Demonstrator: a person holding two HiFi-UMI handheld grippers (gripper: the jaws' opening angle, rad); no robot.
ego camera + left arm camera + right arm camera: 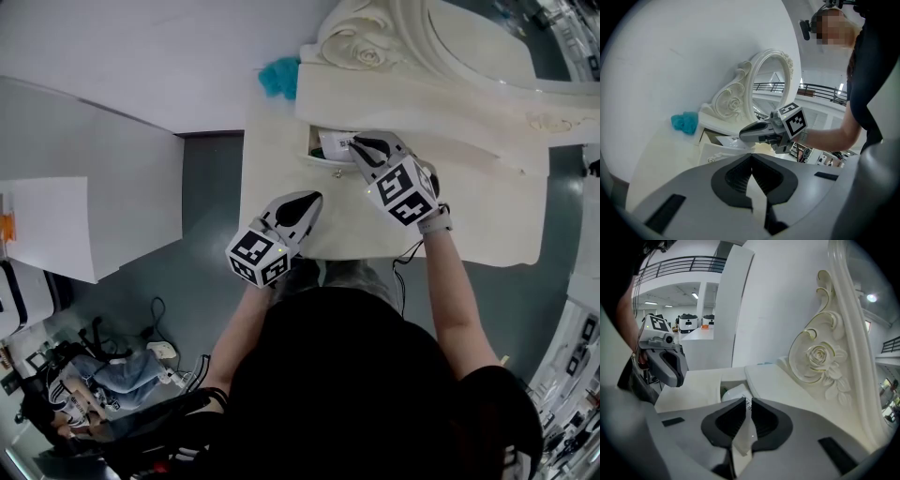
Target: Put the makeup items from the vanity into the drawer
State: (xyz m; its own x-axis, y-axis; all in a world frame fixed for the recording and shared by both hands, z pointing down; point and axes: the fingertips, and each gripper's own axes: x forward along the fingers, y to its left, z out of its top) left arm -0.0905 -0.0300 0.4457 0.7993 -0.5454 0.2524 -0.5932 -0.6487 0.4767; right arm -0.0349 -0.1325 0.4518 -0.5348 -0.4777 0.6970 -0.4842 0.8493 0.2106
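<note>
The cream vanity has a small drawer standing open at its left end. My right gripper hangs over that drawer, shut on a flat white printed packet that runs down between its jaws. The packet's upper end lies over the drawer opening, where something small and green shows. My left gripper is held just in front of the drawer, over the low side top, shut with nothing in it. From the left gripper view, the right gripper and packet are above the drawer.
A teal puff lies on the vanity's back left corner by the wall. The carved mirror frame with a rose rises behind the drawer. A white cabinet stands to the left, and cables and clutter lie on the floor.
</note>
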